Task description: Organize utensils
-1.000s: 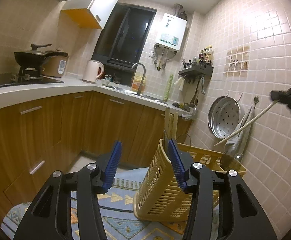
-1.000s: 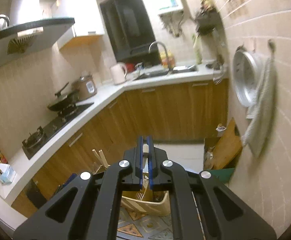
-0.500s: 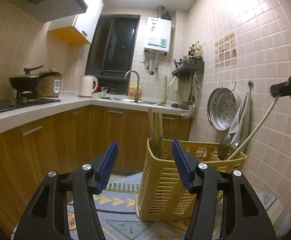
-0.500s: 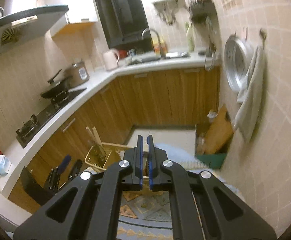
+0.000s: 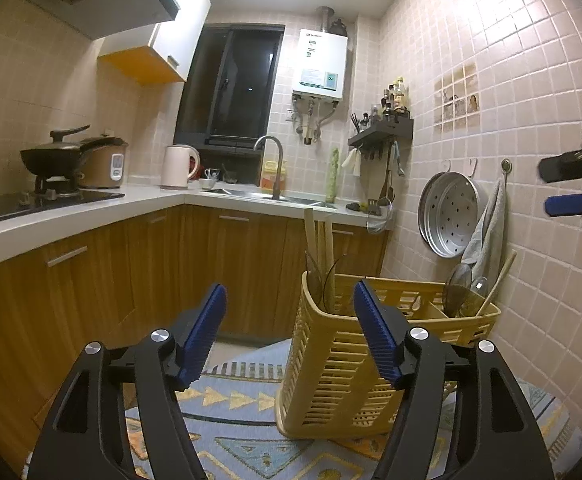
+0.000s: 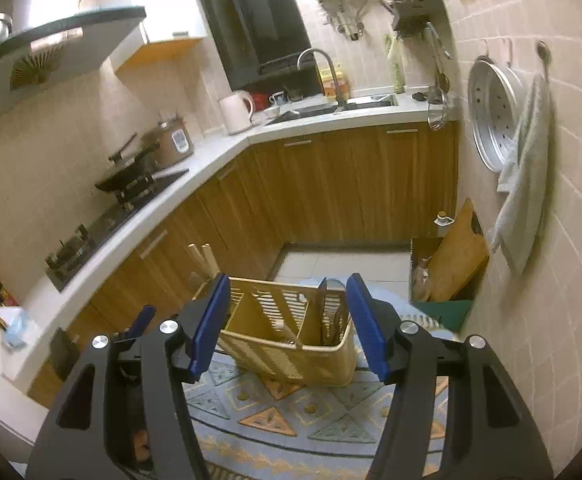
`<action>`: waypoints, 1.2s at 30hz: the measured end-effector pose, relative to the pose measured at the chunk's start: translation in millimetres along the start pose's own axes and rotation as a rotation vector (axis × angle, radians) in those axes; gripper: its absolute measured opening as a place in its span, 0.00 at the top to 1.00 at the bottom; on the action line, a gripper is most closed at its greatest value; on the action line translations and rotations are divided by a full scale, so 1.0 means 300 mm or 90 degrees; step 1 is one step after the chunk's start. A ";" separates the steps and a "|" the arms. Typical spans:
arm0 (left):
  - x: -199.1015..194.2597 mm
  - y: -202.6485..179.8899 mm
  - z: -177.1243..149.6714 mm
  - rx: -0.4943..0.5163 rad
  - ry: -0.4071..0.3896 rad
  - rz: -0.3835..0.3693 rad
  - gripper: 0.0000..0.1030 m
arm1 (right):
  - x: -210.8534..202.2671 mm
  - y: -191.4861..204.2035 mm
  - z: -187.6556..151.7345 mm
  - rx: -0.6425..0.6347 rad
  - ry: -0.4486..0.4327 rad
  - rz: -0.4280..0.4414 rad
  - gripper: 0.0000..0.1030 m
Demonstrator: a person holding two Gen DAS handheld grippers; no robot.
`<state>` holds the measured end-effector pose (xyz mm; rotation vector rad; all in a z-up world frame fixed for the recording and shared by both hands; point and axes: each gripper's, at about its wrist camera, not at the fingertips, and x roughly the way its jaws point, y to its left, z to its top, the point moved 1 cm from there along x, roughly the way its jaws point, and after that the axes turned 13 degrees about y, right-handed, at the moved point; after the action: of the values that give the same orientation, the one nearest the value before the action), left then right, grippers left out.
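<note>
A yellow slatted utensil basket (image 5: 331,376) stands on a patterned mat (image 5: 235,412). Its left compartment holds wooden sticks (image 5: 319,248). A wooden-handled spoon (image 5: 499,280) leans in the right compartment beside dark spoon bowls. My left gripper (image 5: 291,320) is opening; its right pad crosses the basket's front and nothing sits between the jaws. Up at the right edge, my right gripper (image 5: 567,186) is spread and empty. From above, the right gripper (image 6: 287,312) is opening over the basket (image 6: 287,344), with the spoon handle (image 6: 291,334) lying free inside. The left gripper (image 6: 139,320) shows at the lower left.
An L-shaped counter (image 5: 91,212) over wooden cabinets carries a wok (image 5: 51,156), rice cooker, kettle and sink. A steamer tray (image 5: 447,216) and towel (image 5: 487,232) hang on the tiled right wall. A cutting board (image 6: 457,252) leans by a box on the floor.
The right gripper was shut on the spoon's handle; it has opened and the spoon now rests in the basket. The basket went from tilted to nearly upright. The left jaws spread wider.
</note>
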<state>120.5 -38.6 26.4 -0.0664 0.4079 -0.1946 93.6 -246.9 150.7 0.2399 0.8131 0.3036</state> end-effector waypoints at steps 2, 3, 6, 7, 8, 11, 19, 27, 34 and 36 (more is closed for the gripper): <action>-0.004 -0.010 0.007 0.010 0.014 -0.003 0.29 | -0.013 -0.014 -0.036 0.013 -0.008 -0.005 0.45; -0.010 -0.015 0.007 0.012 0.022 -0.009 0.27 | -0.013 -0.012 -0.061 0.010 -0.010 -0.014 0.45; -0.057 -0.025 0.010 0.019 0.042 -0.020 0.19 | -0.005 0.007 -0.161 -0.015 -0.040 -0.090 0.42; -0.076 -0.029 0.006 0.024 0.043 -0.017 0.17 | -0.001 0.013 -0.185 -0.018 -0.048 -0.099 0.38; -0.101 -0.036 0.000 0.030 0.042 -0.012 0.15 | 0.003 0.017 -0.218 -0.020 -0.062 -0.109 0.37; -0.151 -0.051 -0.019 0.041 0.047 0.013 0.09 | 0.017 0.024 -0.301 -0.010 -0.097 -0.128 0.29; -0.187 -0.059 -0.139 0.029 0.082 0.065 0.08 | 0.091 0.072 -0.470 -0.014 -0.193 -0.179 0.08; -0.162 -0.065 -0.199 0.046 0.067 0.097 0.08 | 0.229 0.088 -0.573 -0.073 -0.219 -0.227 0.08; -0.167 -0.072 -0.202 0.062 0.062 0.112 0.08 | 0.240 0.041 -0.572 -0.042 -0.200 -0.227 0.08; -0.170 -0.066 -0.197 0.053 0.062 0.110 0.08 | 0.241 0.027 -0.571 -0.030 -0.194 -0.226 0.08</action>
<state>47.5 -49.3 -5.9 0.0598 0.4994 -0.0440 12.0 -197.8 -9.2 0.0907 0.5336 -0.0488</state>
